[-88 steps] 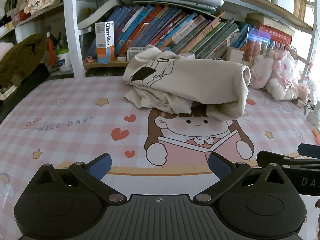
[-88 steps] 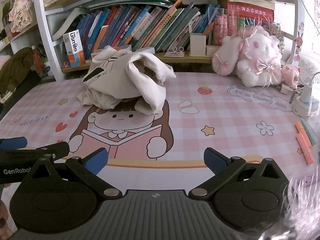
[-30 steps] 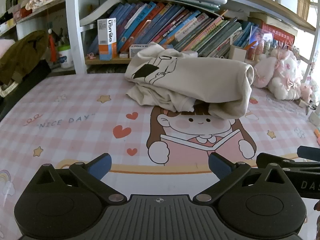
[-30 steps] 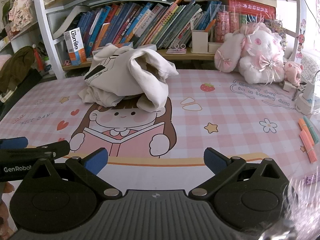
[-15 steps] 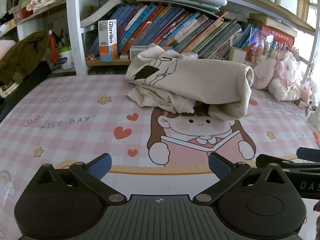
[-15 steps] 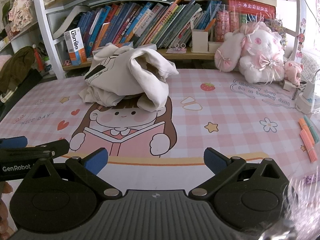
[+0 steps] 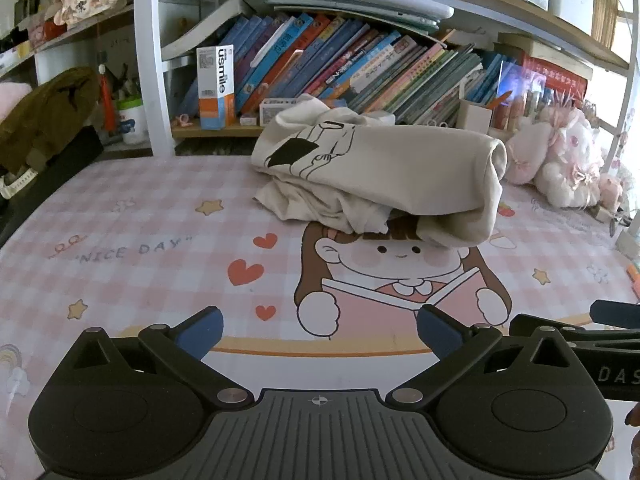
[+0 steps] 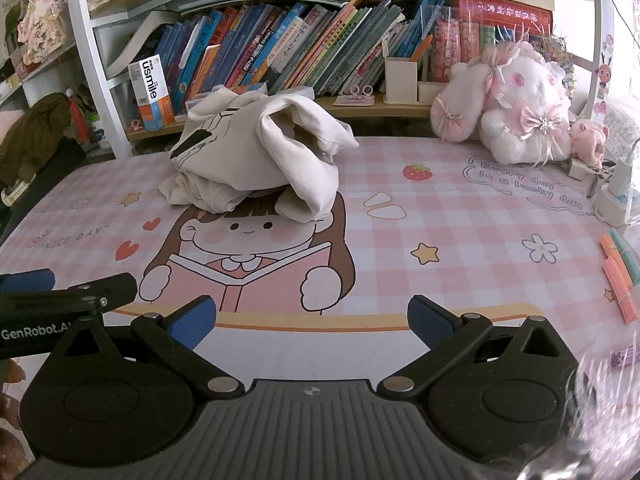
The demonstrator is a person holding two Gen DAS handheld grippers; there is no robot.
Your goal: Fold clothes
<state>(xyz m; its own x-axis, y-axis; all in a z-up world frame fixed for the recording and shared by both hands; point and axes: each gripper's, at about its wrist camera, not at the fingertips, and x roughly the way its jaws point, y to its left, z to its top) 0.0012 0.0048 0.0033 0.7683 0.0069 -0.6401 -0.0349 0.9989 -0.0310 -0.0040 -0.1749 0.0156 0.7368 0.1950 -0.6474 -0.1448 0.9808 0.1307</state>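
At the near edge of a pink checked desk mat, the left gripper hangs low with its blue-tipped fingers spread wide and nothing between them. The right gripper sits level beside it, likewise spread wide and empty. Each tool shows at the border of the other's view, so the two are close together, side by side.

Ahead of both, well apart from the fingertips and across the printed cartoon girl, lies a cream garment. It is a rumpled heap, not flat and not squared off, resting on the far part of the mat just before the bookshelf. A black line drawing shows on its upper left face. From the left gripper's camera the heap's long axis runs left to right, with a rolled, thick end drooping toward the viewer on the right side and looser folds spilling out low on the left.

Seen from the left gripper, the heap sits a little right of centre; seen from the right gripper, it sits left of centre. That places it roughly between the two tools and straight forward. Neither seems clearly nearer. Any reach, on this evidence, would go forward across the mat, the left tool toward the loose folds, the right toward the rolled end.

A plush rabbit stands well to the right, clear of that path.
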